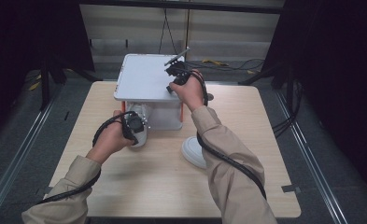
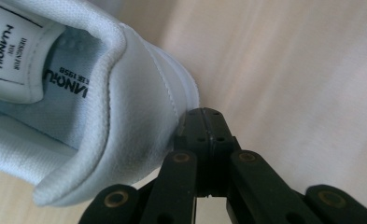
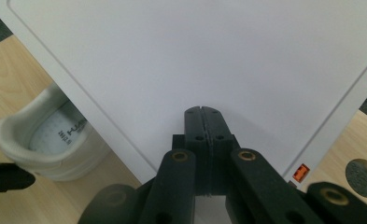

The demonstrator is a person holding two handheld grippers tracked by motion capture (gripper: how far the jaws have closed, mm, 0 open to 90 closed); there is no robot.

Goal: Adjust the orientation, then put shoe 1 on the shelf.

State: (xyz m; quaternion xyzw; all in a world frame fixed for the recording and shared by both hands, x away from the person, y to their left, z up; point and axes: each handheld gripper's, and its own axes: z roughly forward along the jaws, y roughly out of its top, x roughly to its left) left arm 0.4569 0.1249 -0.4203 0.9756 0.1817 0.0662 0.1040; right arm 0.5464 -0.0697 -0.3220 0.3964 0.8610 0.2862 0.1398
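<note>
Left gripper [image 2: 204, 122], jaws closed and empty, sits just beside the white leather sneaker's [image 2: 125, 116] heel — right gripper [image 3: 203, 122], likewise closed, hovers over the white square shelf top [image 3: 209, 51].

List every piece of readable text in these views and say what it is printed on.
"HUANQIU": on the tongue label of the white shoe.
"DESIGN FOR YOU": on the same label.
"HUANQIU" with "1958": on the insole; the letters before the number are unclear.
Insole print in the right gripper view: too small to read.
</note>
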